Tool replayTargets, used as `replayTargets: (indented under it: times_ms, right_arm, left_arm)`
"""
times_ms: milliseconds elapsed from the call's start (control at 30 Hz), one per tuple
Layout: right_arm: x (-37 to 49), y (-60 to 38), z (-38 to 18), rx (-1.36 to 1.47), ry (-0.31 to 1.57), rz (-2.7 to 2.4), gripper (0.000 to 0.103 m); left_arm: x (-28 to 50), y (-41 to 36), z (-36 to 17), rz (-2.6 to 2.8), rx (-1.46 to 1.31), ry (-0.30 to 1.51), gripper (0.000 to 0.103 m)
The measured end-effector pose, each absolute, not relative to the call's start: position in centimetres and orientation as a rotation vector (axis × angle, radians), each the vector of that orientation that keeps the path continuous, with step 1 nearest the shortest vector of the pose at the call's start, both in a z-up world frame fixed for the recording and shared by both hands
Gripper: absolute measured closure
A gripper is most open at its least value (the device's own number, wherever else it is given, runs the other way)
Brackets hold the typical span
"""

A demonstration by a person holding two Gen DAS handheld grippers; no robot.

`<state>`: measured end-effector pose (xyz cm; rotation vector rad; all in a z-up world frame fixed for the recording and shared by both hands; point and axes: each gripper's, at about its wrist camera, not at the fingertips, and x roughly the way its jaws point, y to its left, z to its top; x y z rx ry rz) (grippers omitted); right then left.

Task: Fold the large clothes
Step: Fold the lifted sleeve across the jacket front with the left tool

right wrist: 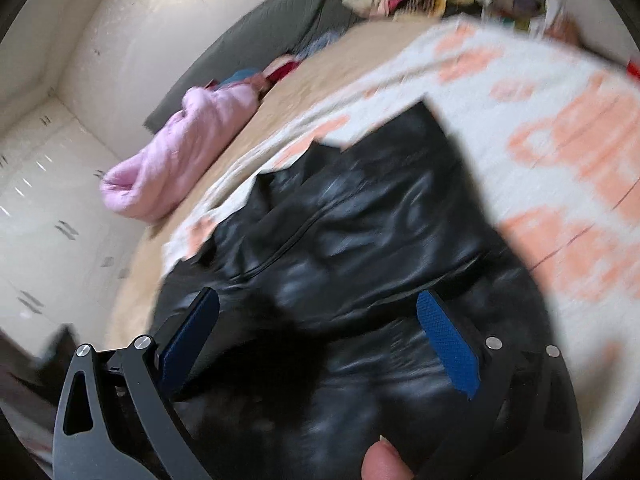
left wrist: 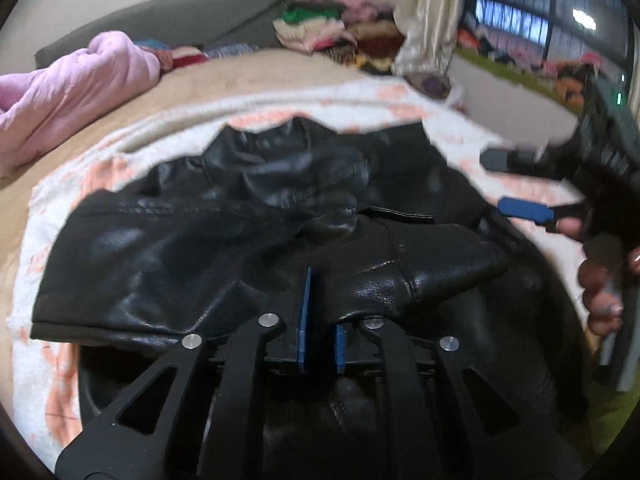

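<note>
Left claw [left wrist: 320, 320] nearly closed, right claw [right wrist: 320, 340] wide, over a glossy, creased black leather jacket [left wrist: 240, 240].

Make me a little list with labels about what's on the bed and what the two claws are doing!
garment: black leather jacket, partly folded, crumpled
lies on: white blanket with peach patches, over the tan bed
left claw: nearly closed, a fold of jacket between its blue pads
right claw: wide open above the jacket, holding nothing
also on bed: pink quilt, bunched near the far edge
background: pile of colourful clothes
</note>
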<state>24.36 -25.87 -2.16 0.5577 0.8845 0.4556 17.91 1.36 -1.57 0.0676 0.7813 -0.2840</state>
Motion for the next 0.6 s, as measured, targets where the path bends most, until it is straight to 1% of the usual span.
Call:
replayTargets:
  times_ms: [67, 167, 200, 267, 333, 400, 433, 467, 500, 533, 600]
  right_arm:
    - [24.6, -25.0, -2.9, 0.630, 0.934, 0.531, 0.006]
    - [24.7, -23.7, -3.5, 0.657, 0.989, 0.579, 0.025]
    - [24.7, -23.3, -3.7, 0.665, 1.004, 0.588, 0.031]
    - [24.9, -22.7, -4.1, 0.694, 1.026, 0.614, 0.041]
    - [25.3, -22.0, -4.6, 0.716, 1.070, 0.637, 0.042]
    - [25.6, -21.6, -5.2, 0.744, 1.097, 0.631, 0.050]
    - [25.6, -21.6, -5.3, 0.750, 1.100, 0.630, 0.052]
    - [25.7, -21.4, -5.3, 0.748, 1.100, 0.628, 0.058]
    - [25.7, -21.3, -5.4, 0.745, 1.096, 0.632, 0.068]
    - [25.7, -21.1, -5.3, 0.745, 1.094, 0.646, 0.070]
    - [25.9, -21.0, -5.2, 0.752, 1.076, 0.664, 0.082]
  left_arm:
    - [17.6, 1.0, -1.7, -0.288, 0.079, 0.791, 0.093]
    - [17.6, 1.0, -1.7, -0.289, 0.092, 0.796, 0.080]
    - [17.6, 1.2, -1.8, -0.286, 0.094, 0.797, 0.076]
    - [17.8, 1.2, -1.9, -0.285, 0.093, 0.806, 0.073]
    - [17.6, 1.1, -1.9, -0.284, 0.106, 0.807, 0.071]
    - [17.6, 1.0, -1.6, -0.283, 0.118, 0.806, 0.066]
    - [17.7, 0.9, -1.6, -0.283, 0.121, 0.806, 0.064]
    - [17.7, 1.0, -1.5, -0.286, 0.119, 0.808, 0.060]
    - [17.7, 1.0, -1.5, -0.290, 0.119, 0.813, 0.059]
    - [17.7, 1.0, -1.6, -0.292, 0.124, 0.816, 0.059]
    - [17.7, 1.0, -1.5, -0.296, 0.127, 0.818, 0.056]
